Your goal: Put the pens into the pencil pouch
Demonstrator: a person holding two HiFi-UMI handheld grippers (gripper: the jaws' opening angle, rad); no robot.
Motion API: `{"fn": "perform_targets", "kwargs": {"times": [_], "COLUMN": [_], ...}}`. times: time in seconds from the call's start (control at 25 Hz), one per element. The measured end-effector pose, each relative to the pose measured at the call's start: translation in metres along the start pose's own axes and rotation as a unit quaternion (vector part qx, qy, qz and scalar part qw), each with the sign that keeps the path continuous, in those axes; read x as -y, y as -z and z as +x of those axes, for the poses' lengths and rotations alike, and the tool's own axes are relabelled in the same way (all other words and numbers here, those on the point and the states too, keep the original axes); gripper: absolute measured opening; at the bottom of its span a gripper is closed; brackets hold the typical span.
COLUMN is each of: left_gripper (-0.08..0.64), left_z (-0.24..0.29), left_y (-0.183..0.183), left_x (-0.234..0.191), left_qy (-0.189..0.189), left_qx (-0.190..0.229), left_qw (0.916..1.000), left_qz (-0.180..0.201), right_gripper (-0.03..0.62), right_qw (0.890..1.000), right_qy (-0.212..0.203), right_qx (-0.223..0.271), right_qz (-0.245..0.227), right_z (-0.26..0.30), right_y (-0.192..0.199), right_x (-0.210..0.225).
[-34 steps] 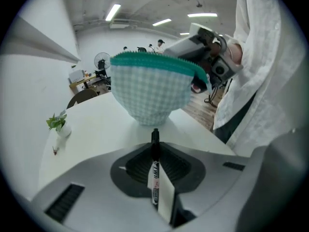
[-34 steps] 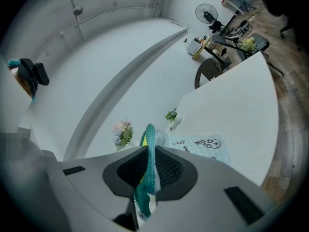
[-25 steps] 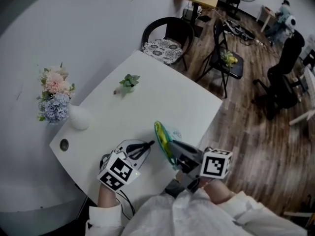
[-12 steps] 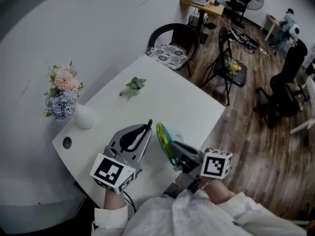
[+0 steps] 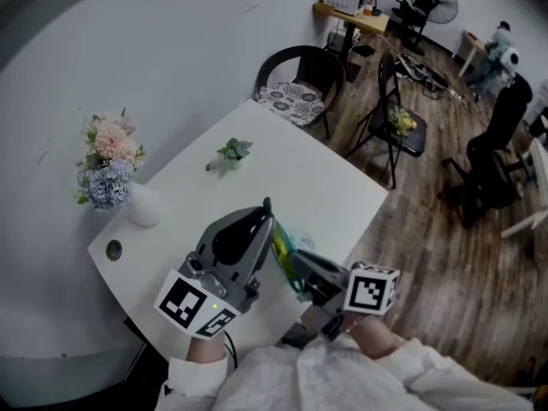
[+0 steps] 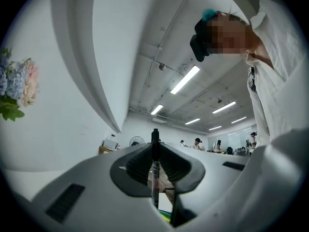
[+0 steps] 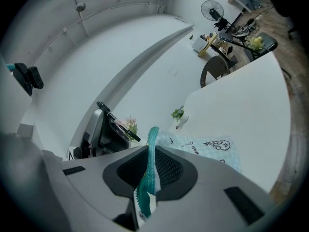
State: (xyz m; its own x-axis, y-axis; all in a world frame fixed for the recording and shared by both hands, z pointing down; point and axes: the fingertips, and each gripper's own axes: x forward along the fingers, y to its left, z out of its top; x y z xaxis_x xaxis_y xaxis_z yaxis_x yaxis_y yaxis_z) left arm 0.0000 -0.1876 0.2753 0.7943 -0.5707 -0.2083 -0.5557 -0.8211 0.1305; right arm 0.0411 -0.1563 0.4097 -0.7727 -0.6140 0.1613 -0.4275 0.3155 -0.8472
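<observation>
Teal rim of the pouch [image 7: 207, 146] sits pinched in the right gripper's [image 7: 152, 154] jaws, above the desk [image 5: 325, 187]. The left gripper's [image 6: 155, 150] jaws pinch a pen [image 6: 155, 178] just beside the pouch, not yet inside.

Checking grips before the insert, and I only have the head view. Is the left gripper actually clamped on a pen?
Observer: Yes. The left gripper view shows the left gripper shut on a black pen. The pen stands upright between the jaws, its black end sticking out past the tips.
Operator: And the right one?
Observer: In the right gripper view, the right gripper is shut on the pencil pouch, pinching its teal zipper edge.
Operator: Is the pouch lifted clear?
Observer: Apparently not. Its printed far end looks to be resting on the white table.
</observation>
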Motion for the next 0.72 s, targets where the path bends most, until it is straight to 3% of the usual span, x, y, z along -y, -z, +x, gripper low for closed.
{"fn": "perform_targets", "kwargs": {"times": [0.36, 0.72], "left_gripper": [0.048, 0.046], "left_z": [0.002, -0.002], "left_y": [0.018, 0.038], "left_x": [0.013, -0.003], "left_qy": [0.023, -0.019], "left_qx": [0.005, -0.006], "left_qw": [0.9997, 0.9995], "left_qz": [0.008, 0.025], "right_gripper": [0.043, 0.043], "right_qw": [1.0, 1.0], "right_qy": [0.0, 0.001], "right_qx": [0.002, 0.005], "right_qz": [0.002, 0.004], "right_z": [0.0, -0.003], "right_y": [-0.001, -0.004], "right_x": [0.001, 0.003]}}
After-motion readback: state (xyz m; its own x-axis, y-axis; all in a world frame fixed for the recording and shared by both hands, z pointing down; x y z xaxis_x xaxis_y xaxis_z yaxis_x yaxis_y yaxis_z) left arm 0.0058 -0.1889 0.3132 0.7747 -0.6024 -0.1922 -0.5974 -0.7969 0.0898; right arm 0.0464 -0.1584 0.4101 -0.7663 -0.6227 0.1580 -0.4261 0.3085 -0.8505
